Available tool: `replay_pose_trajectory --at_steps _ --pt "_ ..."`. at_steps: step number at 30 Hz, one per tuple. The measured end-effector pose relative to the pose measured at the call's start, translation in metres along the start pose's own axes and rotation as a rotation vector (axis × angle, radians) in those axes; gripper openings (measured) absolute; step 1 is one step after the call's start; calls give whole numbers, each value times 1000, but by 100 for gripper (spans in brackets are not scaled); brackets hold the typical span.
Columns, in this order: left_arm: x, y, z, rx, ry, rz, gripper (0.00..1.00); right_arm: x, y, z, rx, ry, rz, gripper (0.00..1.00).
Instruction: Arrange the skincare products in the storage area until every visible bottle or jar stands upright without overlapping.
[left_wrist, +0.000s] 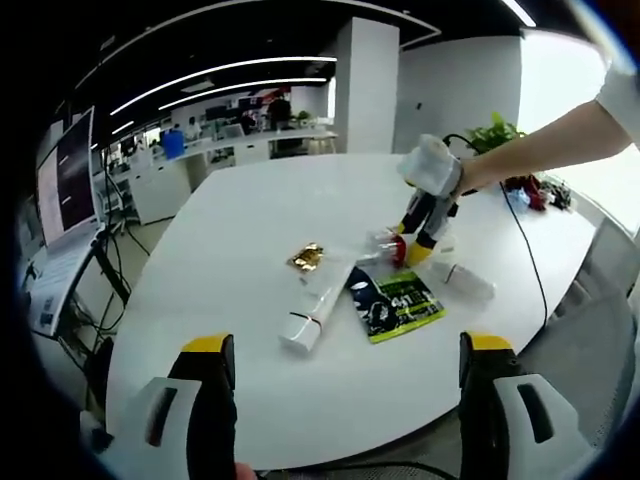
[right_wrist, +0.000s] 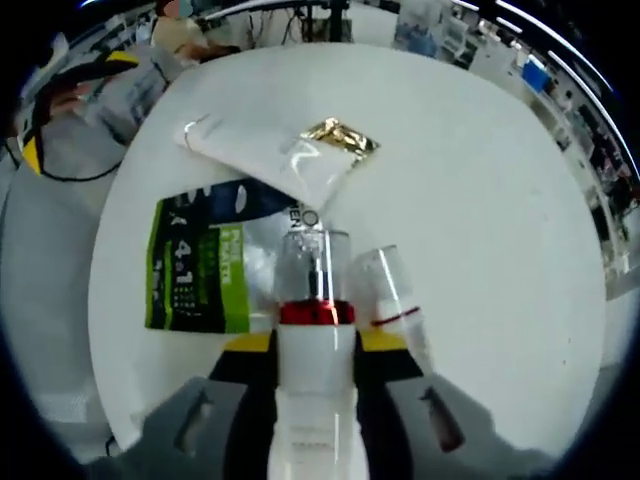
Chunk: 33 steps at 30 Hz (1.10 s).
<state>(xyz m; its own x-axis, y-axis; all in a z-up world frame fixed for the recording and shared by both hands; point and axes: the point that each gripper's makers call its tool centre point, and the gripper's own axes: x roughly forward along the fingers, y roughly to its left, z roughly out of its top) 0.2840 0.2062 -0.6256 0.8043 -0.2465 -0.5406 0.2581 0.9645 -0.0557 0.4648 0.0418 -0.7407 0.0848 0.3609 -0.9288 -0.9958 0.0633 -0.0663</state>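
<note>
— Jaws first: how are they set?
— Right gripper (right_wrist: 315, 345) is closed on one white bottle (right_wrist: 312, 300) with a red band and clear cap; left gripper (left_wrist: 345, 375) is held wide apart, gripping nothing.
— What is counted on the table (left_wrist: 230, 230)?
— One white tube (left_wrist: 318, 300), one gold sachet (left_wrist: 306, 257), one green-and-dark packet (left_wrist: 395, 305), and a second clear-capped bottle (right_wrist: 385, 285) just beside the held one

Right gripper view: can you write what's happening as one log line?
right gripper: shut on clear bottle | left gripper: open, away | green packet: flat
</note>
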Motion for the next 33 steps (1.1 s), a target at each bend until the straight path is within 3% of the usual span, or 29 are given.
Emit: replay_pose_trajectory --at_steps 4,13,16,17,18,25,33 --pt "-1 -1 1 5 -4 -1 91 -7 0 -1 -1 -25 -41 29" --pt "-2 -4 2 19 -4 -11 91 -41 -10 -7 158 -162 -148 28" --pt "-2 -6 2 28 -3 -18 91 -54 -14 -15 246 -209 -197 28" --pt "-2 -8 1 36 2 -23 90 -68 -20 -26 341 -265 -257 28" --pt "-2 -8 1 38 3 -25 90 -73 -23 -30 373 -280 -281 28" --pt "-2 -10 -1 56 9 -33 89 -100 -38 -51 566 -405 -392 28" --pt "-2 -12 -4 81 22 -43 88 -130 -59 -83 794 -524 -616 28"
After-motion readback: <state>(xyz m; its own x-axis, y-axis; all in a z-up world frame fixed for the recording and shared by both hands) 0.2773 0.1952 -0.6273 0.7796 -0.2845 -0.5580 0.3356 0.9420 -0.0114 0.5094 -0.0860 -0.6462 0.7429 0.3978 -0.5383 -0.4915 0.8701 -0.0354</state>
